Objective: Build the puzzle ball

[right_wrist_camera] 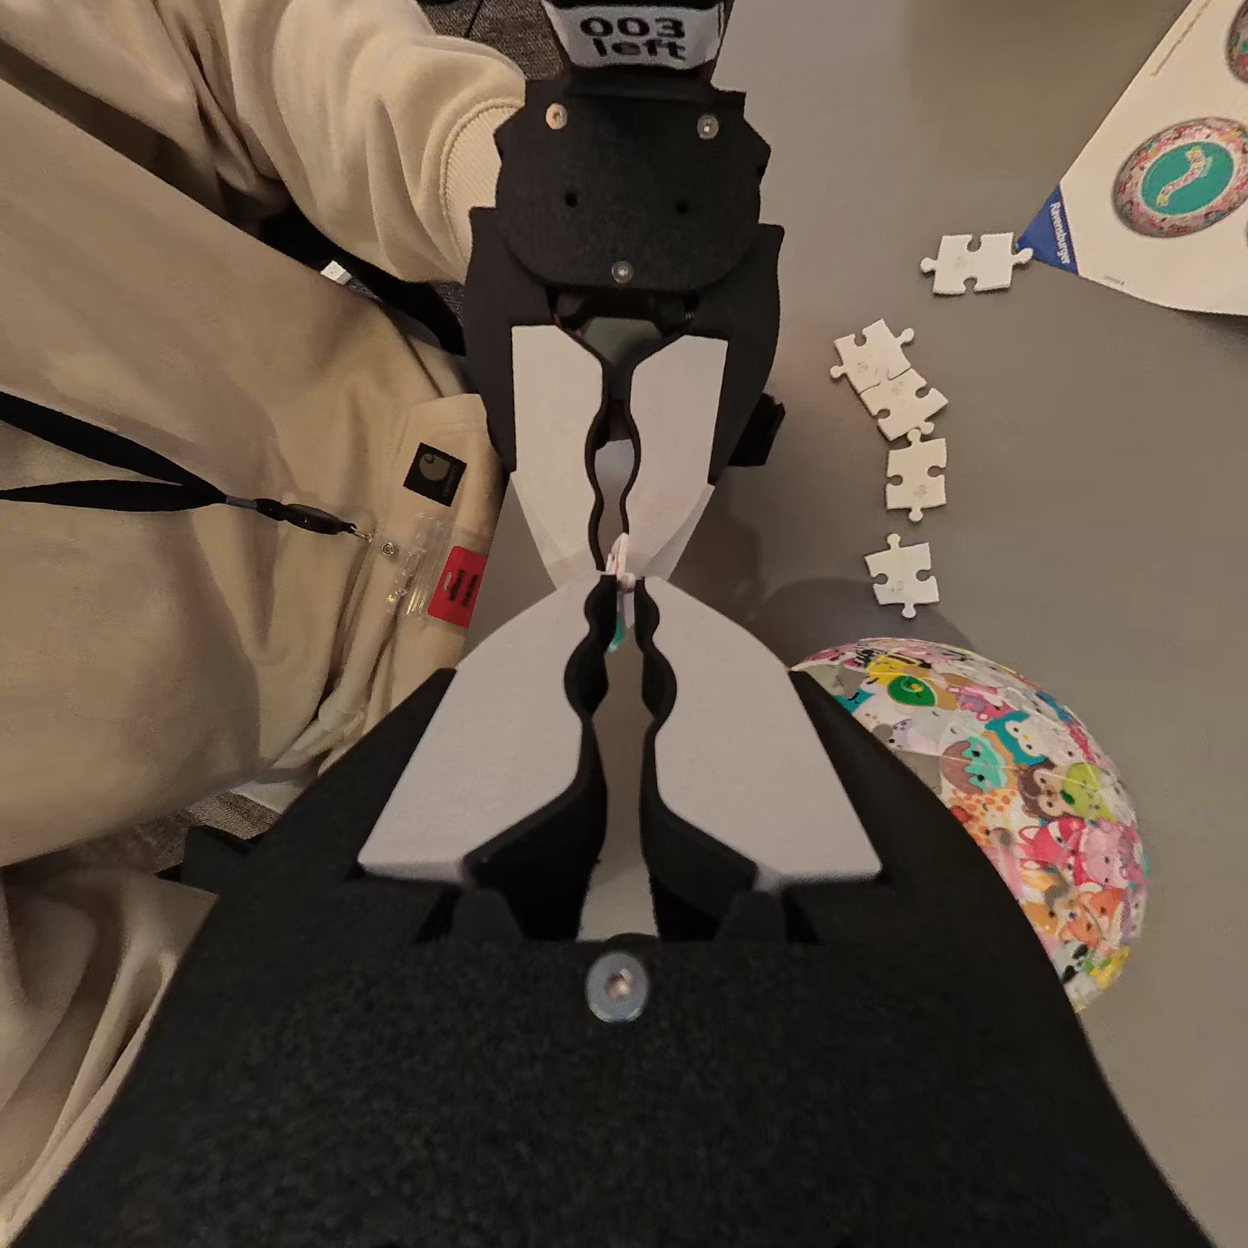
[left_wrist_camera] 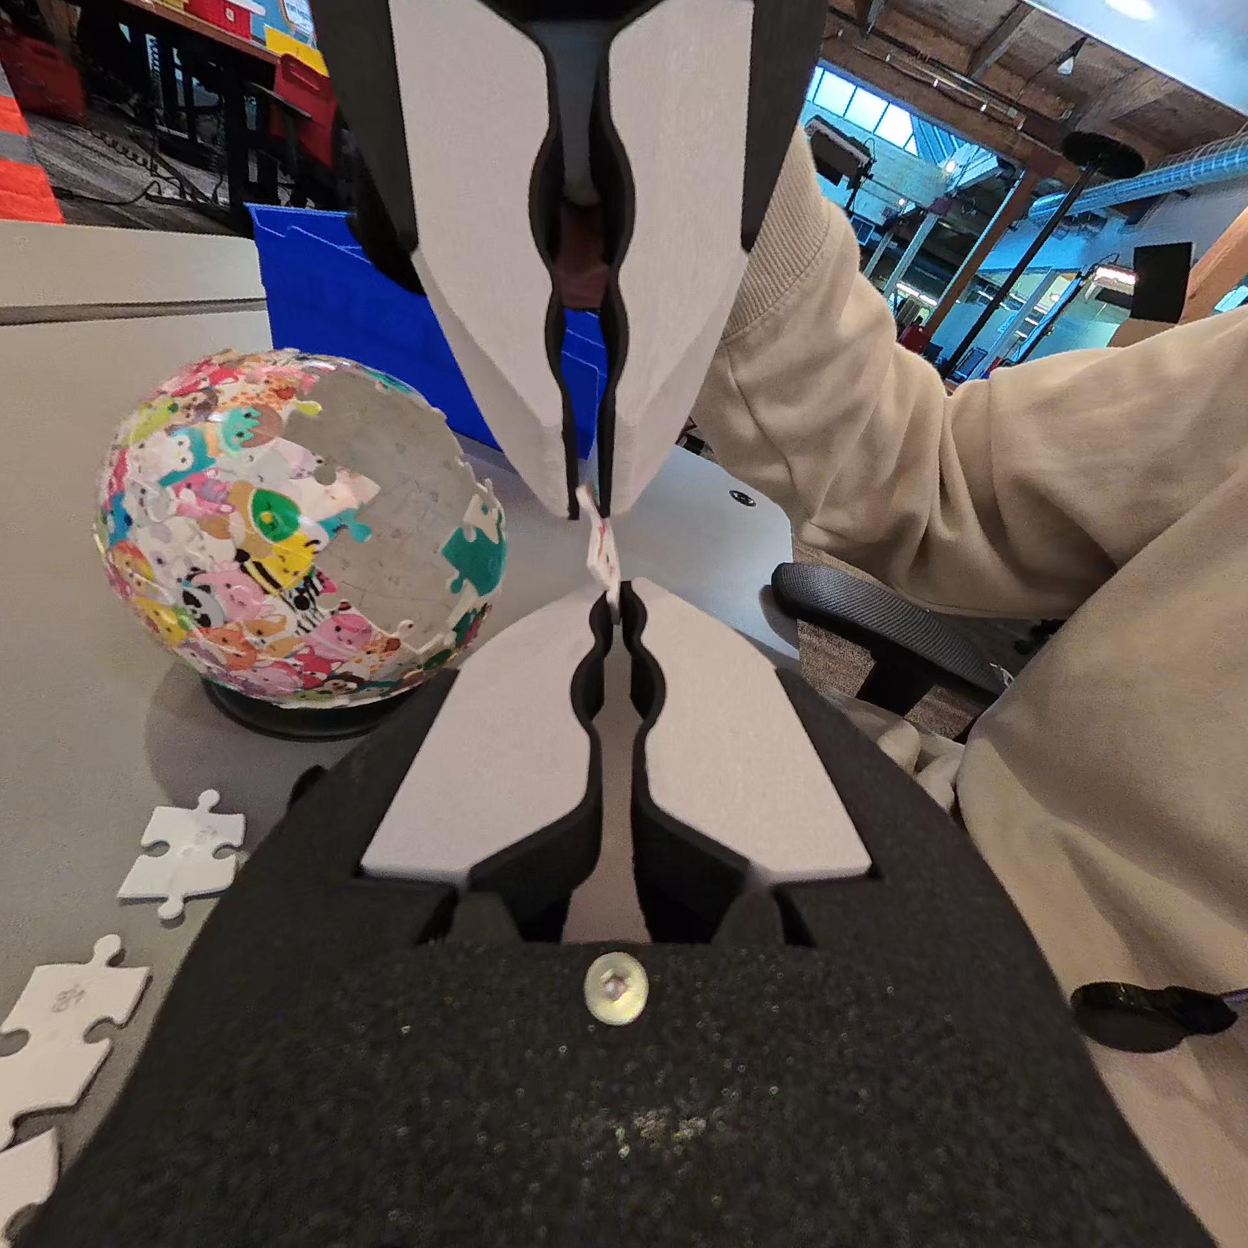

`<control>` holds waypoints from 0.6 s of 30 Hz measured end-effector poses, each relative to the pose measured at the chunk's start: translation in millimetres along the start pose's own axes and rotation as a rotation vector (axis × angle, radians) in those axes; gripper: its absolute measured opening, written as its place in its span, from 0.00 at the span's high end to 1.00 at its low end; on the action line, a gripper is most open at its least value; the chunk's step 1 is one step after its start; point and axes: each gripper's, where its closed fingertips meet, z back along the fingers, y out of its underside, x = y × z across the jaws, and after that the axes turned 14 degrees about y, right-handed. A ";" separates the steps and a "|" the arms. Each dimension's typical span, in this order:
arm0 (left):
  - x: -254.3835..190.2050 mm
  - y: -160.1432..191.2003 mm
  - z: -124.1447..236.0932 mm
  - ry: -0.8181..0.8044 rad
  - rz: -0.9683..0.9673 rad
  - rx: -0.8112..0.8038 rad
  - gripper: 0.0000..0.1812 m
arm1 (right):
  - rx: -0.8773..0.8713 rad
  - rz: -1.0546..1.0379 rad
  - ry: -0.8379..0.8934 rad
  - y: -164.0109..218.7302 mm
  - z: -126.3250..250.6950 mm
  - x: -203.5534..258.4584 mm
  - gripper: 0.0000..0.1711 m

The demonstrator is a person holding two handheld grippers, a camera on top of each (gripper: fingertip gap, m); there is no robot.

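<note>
Blue bin [left_wrist_camera: 351, 297] behind grey table [left_wrist_camera: 101, 540]; office chair [left_wrist_camera: 878, 628] beside; beige sleeve [left_wrist_camera: 945, 473].

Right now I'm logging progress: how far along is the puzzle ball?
Mostly done: the ball on its stand shows one bare grey gap. In hand: both claws, left and right, pinch one piece between them, clear of the ball. Left: at least five loose pieces lie face down on the table.

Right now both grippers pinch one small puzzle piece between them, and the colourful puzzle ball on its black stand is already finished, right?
Not finished: the left wrist view shows bare grey gaps in the colourful puzzle ball. The left gripper and right gripper do pinch one small puzzle piece.
</note>
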 end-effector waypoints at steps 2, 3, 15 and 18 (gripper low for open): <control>3.0 -1.3 0.3 -0.015 0.002 -0.014 0.99 | 0.005 -0.015 0.012 -0.4 0.4 -2.1 0.97; 6.1 -2.1 1.0 -0.033 0.002 -0.025 0.99 | 0.007 -0.023 0.028 -0.8 0.6 -4.6 0.97; 61.8 9.2 32.1 -0.410 0.007 -0.010 1.00 | 0.246 -0.265 0.132 39.8 -16.0 -35.5 0.99; 60.7 12.8 25.0 -0.389 0.005 0.009 1.00 | 0.269 -0.266 0.149 40.1 -20.5 -35.2 0.99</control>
